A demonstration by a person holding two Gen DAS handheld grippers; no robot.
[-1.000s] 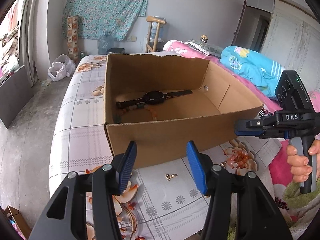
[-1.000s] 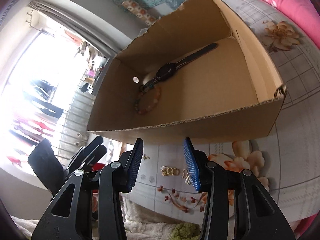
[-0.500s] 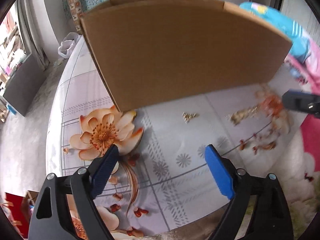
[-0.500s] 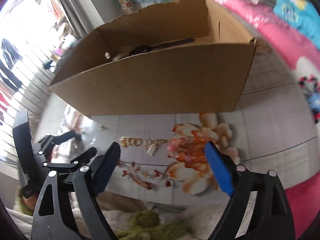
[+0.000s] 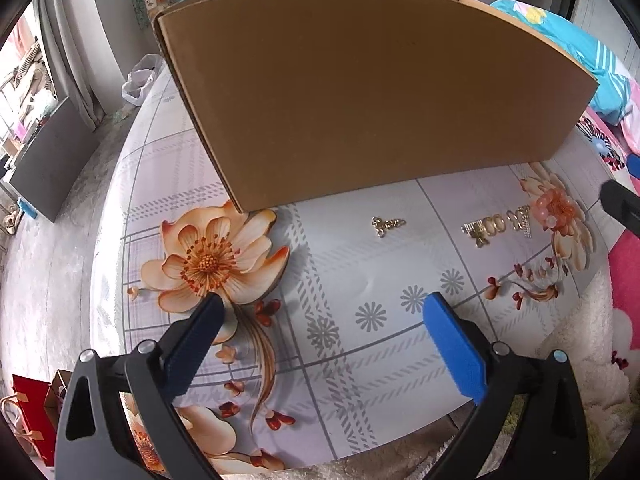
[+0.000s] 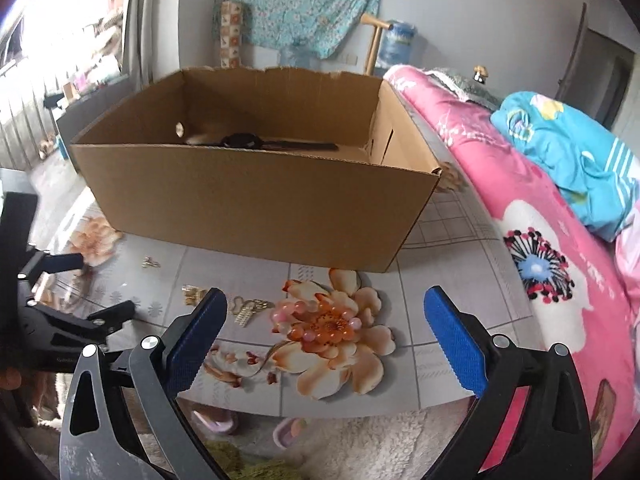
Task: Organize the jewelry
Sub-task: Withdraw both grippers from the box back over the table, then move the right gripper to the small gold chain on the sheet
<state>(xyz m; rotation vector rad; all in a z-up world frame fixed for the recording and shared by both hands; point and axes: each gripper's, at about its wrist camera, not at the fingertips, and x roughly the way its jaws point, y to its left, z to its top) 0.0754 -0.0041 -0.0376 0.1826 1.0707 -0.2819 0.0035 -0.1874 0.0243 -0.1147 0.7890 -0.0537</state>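
A cardboard box (image 6: 256, 196) is set mid-table (image 5: 360, 280); gold jewelry (image 5: 496, 226) and what seems a pink bead bracelet (image 6: 320, 322) are scattered near the front edge. Left gripper (image 5: 320, 340) and right gripper (image 6: 324, 338) are held released, empty.

No readable text, brand, number or sign anywhere in either view. Only faint, illegible lettering on the black body of the left gripper (image 6: 64, 320), at about 8 o'clock in the right wrist view. Plain brown walls on the cardboard box (image 5: 360, 100), free of print or labels.
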